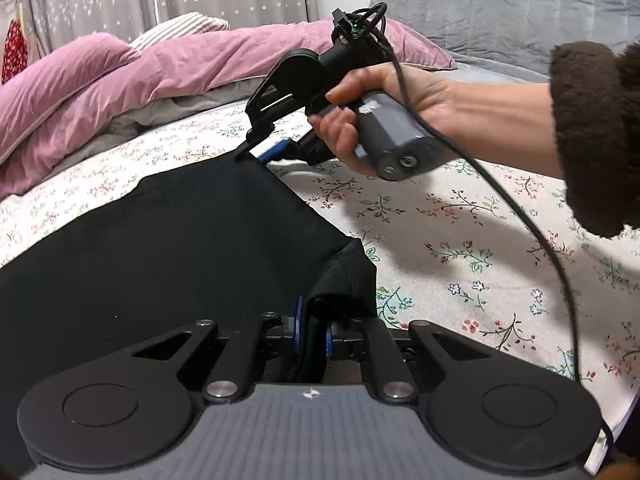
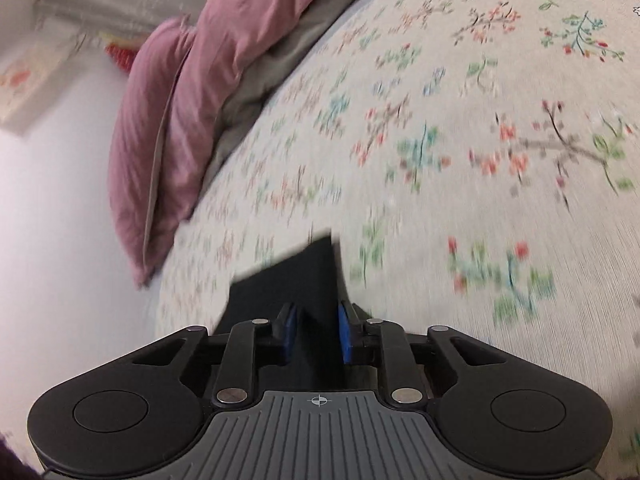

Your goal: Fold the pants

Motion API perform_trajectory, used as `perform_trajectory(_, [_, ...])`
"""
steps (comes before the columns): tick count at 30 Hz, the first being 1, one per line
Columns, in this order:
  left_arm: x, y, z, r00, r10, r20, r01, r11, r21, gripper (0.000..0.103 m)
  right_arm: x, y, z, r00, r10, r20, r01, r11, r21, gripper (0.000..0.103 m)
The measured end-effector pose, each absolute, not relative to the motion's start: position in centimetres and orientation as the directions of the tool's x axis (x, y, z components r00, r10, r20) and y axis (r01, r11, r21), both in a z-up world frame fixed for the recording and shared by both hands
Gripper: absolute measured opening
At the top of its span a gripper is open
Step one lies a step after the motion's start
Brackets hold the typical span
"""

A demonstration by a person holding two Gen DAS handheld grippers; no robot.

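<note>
Black pants (image 1: 160, 248) lie spread on the floral bedsheet (image 1: 460, 240). My left gripper (image 1: 314, 328) is shut on a bunched edge of the pants at their near right side. My right gripper (image 1: 260, 152), held by a hand, is at the far corner of the pants. In the right wrist view a black corner of the pants (image 2: 304, 272) runs between the blue pads (image 2: 344, 332) of my right gripper (image 2: 316, 332), with a gap showing beside the cloth; the view is blurred.
A pink duvet (image 1: 120, 80) is heaped at the far left of the bed, with grey bedding under it. A grey quilt (image 1: 500, 12) lies at the back right. A black cable (image 1: 520, 216) hangs from the right gripper over the sheet.
</note>
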State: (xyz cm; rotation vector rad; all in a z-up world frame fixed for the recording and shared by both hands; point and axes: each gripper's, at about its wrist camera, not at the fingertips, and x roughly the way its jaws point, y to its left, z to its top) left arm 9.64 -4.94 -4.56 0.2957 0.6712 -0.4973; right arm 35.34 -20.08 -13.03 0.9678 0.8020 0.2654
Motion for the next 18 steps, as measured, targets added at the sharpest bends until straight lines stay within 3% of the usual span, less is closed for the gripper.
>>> perform_trajectory(6, [9.0, -4.9, -4.2, 0.674, -0.356, -0.647, 0.513, 0.856, 0.063, 0.03, 35.9, -19.4, -12.1, 0.684, 0.497, -0.534, 0.116, 0.648, 0.753, 0.004])
perform_trajectory(12, [7.5, -5.3, -2.9, 0.676, -0.409, -0.613, 0.537, 0.843, 0.031, 0.03, 33.2, -20.8, -10.6, 0.712, 0.451, -0.537, 0.138, 0.661, 0.738, 0.003])
perform_trajectory(18, [5.8, -6.3, -1.9, 0.643, -0.526, -0.557, 0.585, 0.806, -0.086, 0.029, 28.3, -25.4, -8.5, 0.739, 0.392, -0.548, 0.172, 0.676, 0.716, 0.003])
